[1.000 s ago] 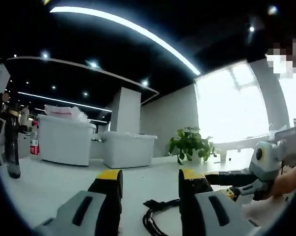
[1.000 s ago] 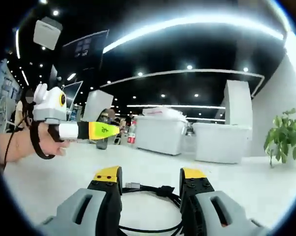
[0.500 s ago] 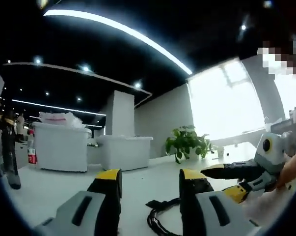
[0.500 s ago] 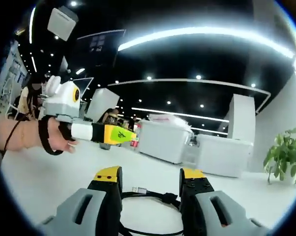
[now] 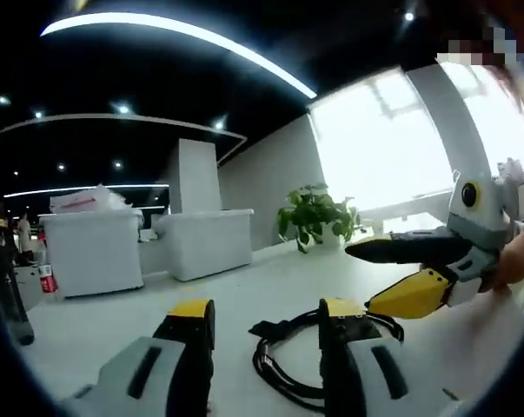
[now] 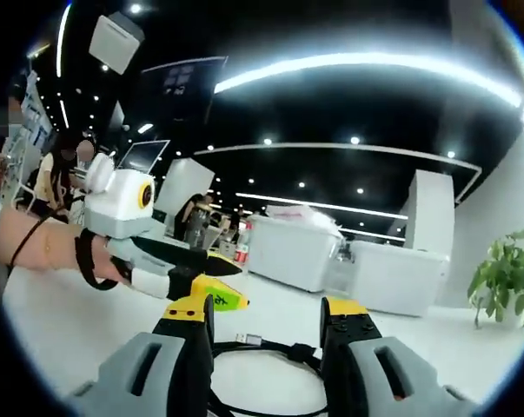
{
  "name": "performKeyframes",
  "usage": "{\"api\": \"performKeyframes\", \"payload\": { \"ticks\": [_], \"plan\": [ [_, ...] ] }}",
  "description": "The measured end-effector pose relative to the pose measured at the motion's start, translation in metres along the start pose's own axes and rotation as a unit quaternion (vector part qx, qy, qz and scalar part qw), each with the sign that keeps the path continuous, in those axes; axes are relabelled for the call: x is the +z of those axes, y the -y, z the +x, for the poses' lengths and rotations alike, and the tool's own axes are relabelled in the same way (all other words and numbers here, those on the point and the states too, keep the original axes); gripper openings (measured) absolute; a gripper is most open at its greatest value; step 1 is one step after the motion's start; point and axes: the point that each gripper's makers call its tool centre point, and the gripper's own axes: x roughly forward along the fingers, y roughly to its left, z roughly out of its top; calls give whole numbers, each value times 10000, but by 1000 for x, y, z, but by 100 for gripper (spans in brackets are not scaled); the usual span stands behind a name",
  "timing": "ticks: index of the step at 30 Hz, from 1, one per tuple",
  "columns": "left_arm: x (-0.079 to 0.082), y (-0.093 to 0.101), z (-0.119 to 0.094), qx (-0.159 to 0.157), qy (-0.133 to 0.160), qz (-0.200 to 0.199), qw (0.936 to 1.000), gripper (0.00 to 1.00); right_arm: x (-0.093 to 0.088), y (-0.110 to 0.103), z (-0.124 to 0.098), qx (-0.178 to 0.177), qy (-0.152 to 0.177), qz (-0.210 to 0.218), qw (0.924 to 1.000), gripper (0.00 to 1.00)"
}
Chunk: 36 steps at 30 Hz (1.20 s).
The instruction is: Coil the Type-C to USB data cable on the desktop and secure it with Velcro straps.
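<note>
In the left gripper view the left tool [image 5: 266, 314] has its jaws apart over the white counter [image 5: 114, 304], the coiled black cable [image 5: 283, 365] lying between them toward 5 o'clock, while the right tool [image 5: 370, 278] enters at 3 o'clock, jaws spread. In the right gripper view that tool [image 6: 266, 313] stands parted above the cable [image 6: 275, 352], apparently not touching it; the left tool [image 6: 218, 282] sits at 9 o'clock.

No legible text; mark on left gripper [image 6: 211, 294] yellow tip too blurred to read.

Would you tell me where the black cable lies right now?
The black cable lies coiled on the white desk, low between the left gripper jaws in the left gripper view.
</note>
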Motion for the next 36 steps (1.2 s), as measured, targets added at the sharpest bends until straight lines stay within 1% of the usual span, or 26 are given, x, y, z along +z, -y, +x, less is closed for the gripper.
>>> {"api": "performKeyframes", "payload": {
  "ticks": [2, 4, 5, 7, 8, 10, 11, 13, 14, 16, 17, 18, 19, 20, 21, 22, 23, 25, 26, 28, 30, 31, 33, 34, 35, 36],
  "plan": [
    [-6, -8, -1, 113, -93, -31, 9999, 49, -1, -1, -1, 42, -34, 97, 9999, 48],
    [-7, -12, -2, 197, -91, -206, 9996, 49, 2, 1, -3, 34, -4, 116, 9999, 48],
    [-7, -15, -4, 280, -63, -433, 9987, 49, 7, 4, -5, -41, 73, 108, 9999, 48],
    [-9, -19, -5, 416, -105, -588, 9973, 49, 16, 9, -8, -139, 244, 126, 9995, 47],
    [-9, -19, -5, 459, -96, -666, 9967, 49, 18, 11, -8, -150, 278, 224, 9992, 47],
    [-10, -21, -5, 538, -122, -689, 9961, 49, 20, 14, -8, -144, 346, 618, 9974, 47],
    [-12, -22, -5, 622, -159, -698, 9955, 49, 16, 16, -7, -163, 295, 755, 9966, 47],
    [-15, -22, -7, 716, -220, -722, 9946, 49, 3, 21, -3, -226, 30, 825, 9963, 47],
    [-15, -24, -9, 799, -225, -791, 9934, 49, 0, 24, -3, -304, -49, 809, 9962, 47],
    [-12, -29, -16, 1056, -150, -1132, 9878, 49, -2, 32, -3, -453, -95, 735, 9962, 47],
    [-9, -33, -21, 1258, -86, -1287, 9836, 49, -2, 38, -3, -553, -109, 737, 9957, 47],
    [-5, -38, -26, 1497, 19, -1322, 9799, 49, -3, 43, -3, -626, -153, 729, 9953, 47],
    [-2, -41, -32, 1696, 65, -1263, 9774, 49, -5, 49, -3, -697, -214, 668, 9951, 47],
    [0, -43, -38, 1880, 10, -1000, 9771, 49, -6, 54, -3, -756, -242, 626, 9949, 47],
    [1, -45, -43, 2047, -106, -669, 9765, 49, -7, 60, -3, -821, -287, 543, 9947, 47],
    [1, -47, -47, 2247, -254, -411, 9732, 49, -7, 65, -3, -878, -323, 466, 9945, 47],
    [2, -49, -50, 2409, -332, -243, 9697, 50, -7, 69, -2, -885, -324, 377, 9948, 47],
    [7, -47, -49, 2454, -259, -313, 9686, 51, -6, 77, 2, -876, -357, 331, 9950, 47],
    [11, -47, -49, 2543, -145, -482, 9658, 53, -5, 80, 4, -839, -373, 344, 9952, 47],
    [21, -46, -48, 2574, 113, -773, 9631, 55, -2, 84, 8, -712, -388, 348, 9961, 47],
    [22, -46, -49, 2708, 106, -863, 9587, 55, 3, 89, 8, -633, -327, 234, 9972, 48],
    [21, -45, -47, 2736, 110, -835, 9582, 55, 4, 94, 7, -696, -274, 170, 9971, 49],
    [18, -42, -44, 2726, 109, -798, 9588, 55, 1, 107, 5, -872, -294, -12, 9958, 51],
    [16, -35, -40, 2560, 110, -941, 9620, 56, -2, 109, 5, -891, -328, -27, 9955, 52],
    [18, -26, -36, 2281, 224, -1231, 9656, 57, -7, 112, 5, -907, -370, -9, 9952, 51],
    [22, -21, -34, 2126, 409, -1405, 9661, 58, -14, 113, 4, -918, -458, 86, 9947, 51]
  ]
}}
